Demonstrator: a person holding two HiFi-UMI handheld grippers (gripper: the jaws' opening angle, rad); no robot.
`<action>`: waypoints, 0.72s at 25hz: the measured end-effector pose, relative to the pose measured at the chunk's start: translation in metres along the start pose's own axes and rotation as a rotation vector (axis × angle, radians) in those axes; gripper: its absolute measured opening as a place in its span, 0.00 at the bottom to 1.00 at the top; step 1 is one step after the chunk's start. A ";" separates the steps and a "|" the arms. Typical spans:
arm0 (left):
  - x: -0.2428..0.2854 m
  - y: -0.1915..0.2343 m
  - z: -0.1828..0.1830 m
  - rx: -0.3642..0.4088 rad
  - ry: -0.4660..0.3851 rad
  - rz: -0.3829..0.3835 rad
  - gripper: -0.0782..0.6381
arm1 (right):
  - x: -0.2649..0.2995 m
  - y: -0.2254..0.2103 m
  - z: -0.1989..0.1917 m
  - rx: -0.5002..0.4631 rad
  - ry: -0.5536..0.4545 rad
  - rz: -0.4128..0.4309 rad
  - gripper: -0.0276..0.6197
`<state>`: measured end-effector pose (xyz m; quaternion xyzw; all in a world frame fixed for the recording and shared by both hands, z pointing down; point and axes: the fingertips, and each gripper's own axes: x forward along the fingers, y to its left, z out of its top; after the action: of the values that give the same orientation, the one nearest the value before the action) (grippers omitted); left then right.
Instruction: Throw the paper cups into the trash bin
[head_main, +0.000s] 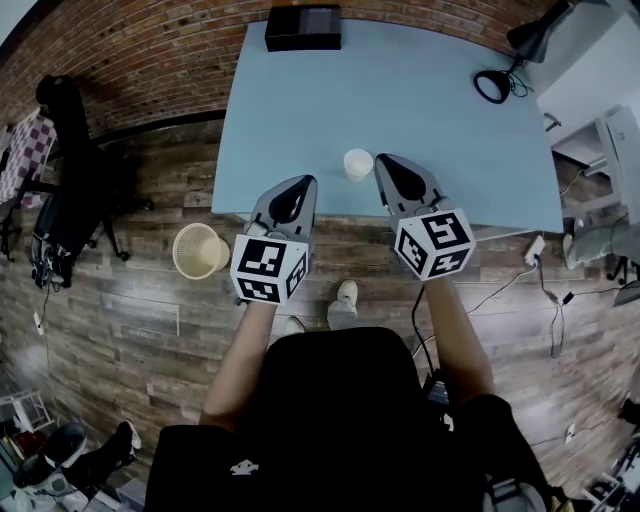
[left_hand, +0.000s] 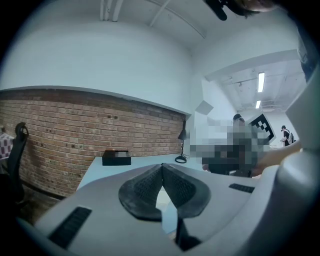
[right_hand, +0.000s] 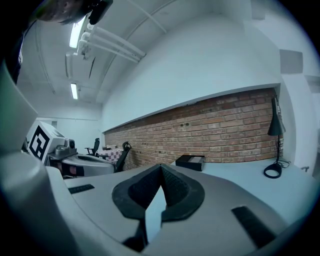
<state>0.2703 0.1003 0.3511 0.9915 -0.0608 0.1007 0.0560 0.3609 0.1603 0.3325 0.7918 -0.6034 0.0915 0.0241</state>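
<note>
A person stood at the near edge of a pale blue worktop (head_main: 420, 90) with a tool in each hand, both reaching in over that edge and pointing across it. The left tool (head_main: 302, 182) was fully closed: in its own view the two dark ribbed pads (left_hand: 142, 187) met at the tips with nothing caught between them. The right tool (head_main: 385, 160) was likewise closed and empty, its tips touching in its own view.

A single white paper cup (head_main: 358, 164) stood upright, mouth up, on the worktop close to the near edge. It sat between the two tool tips, just beside the right one and a little apart from the left; neither tool had hold of it.

The bin (head_main: 200, 250), a pale open-weave basket, stood on the wood floor (head_main: 140, 330) off the worktop's near left corner, on the left tool's outer side.

At the worktop's far edge lay a black box (head_main: 303, 27). A black lamp (head_main: 528, 40) stood at the far right corner, with its ring-shaped base on the surface. A black chair (head_main: 70, 150) stood on the floor well off the worktop's left side, and a brick wall (left_hand: 75, 125) ran behind the far edge.
</note>
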 end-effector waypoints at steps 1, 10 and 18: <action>0.005 -0.002 -0.001 0.005 0.006 -0.003 0.12 | 0.001 -0.005 0.000 0.002 0.000 0.003 0.05; 0.034 -0.016 -0.008 0.045 0.054 -0.036 0.12 | 0.013 -0.035 -0.008 0.023 0.016 0.051 0.05; 0.050 -0.021 -0.019 0.089 0.091 -0.041 0.12 | 0.020 -0.052 -0.023 0.045 0.047 0.067 0.05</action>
<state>0.3184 0.1178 0.3781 0.9884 -0.0331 0.1470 0.0166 0.4130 0.1590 0.3619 0.7691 -0.6267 0.1243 0.0176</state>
